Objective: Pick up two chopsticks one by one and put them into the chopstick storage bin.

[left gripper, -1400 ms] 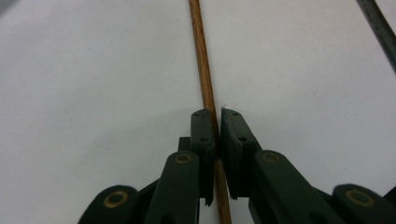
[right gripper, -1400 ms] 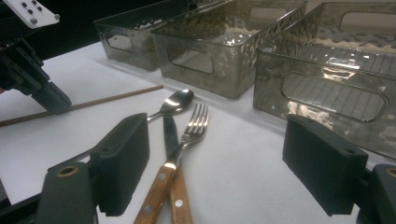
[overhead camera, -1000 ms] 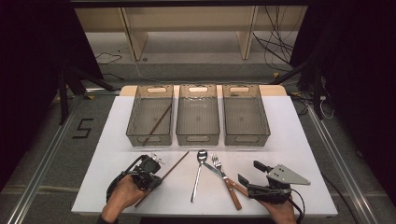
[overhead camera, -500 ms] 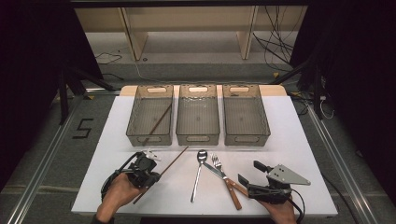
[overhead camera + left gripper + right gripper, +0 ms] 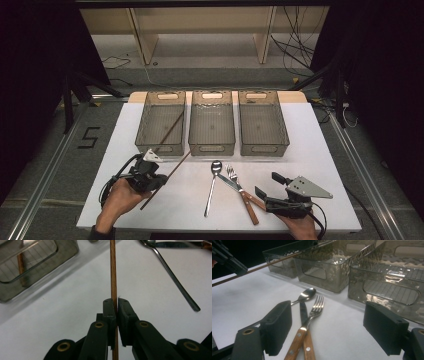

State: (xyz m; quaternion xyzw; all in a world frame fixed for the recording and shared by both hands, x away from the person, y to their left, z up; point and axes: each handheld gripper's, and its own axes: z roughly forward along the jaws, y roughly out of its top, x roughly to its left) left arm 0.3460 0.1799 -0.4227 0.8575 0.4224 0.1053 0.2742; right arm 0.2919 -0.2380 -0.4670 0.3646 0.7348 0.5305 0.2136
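Your left gripper point(image 5: 156, 176) sits near the front left of the white table point(image 5: 320, 150), its jaws pinched tight on a thin wooden chopstick point(image 5: 167, 179). In the left gripper view the chopstick point(image 5: 113, 272) runs straight up between the two black pads and on toward the bins. Your right gripper point(image 5: 267, 186) rests at the front right with its jaws spread wide and nothing between them; in the right gripper view the wooden handles of a fork point(image 5: 312, 315) and a knife point(image 5: 305, 322) lie just ahead of the gap.

No brand or label can be read on the tools or bins. On the floor left of the table, dark tape forms the numeral 5 point(image 5: 89, 137).

Compared with a second ago, your left hand point(image 5: 117, 200) has drawn back a little toward you and turned, and the grey plate on top of the gripper now shows; the chopstick has stayed at much the same slant. Your right gripper has not moved.

Three clear grey bins stand side by side along the far half of the table. The left bin point(image 5: 148, 137) holds a second chopstick point(image 5: 169, 131) lying slantwise. The middle bin point(image 5: 212, 147) and right bin point(image 5: 280, 135) hold nothing that can be seen. A spoon point(image 5: 212, 185) lies in front of the middle bin, beside the crossed fork point(image 5: 234, 179) and knife point(image 5: 227, 181). Beyond the table are a pale shelf unit point(image 5: 200, 30), loose cables and dark surroundings.
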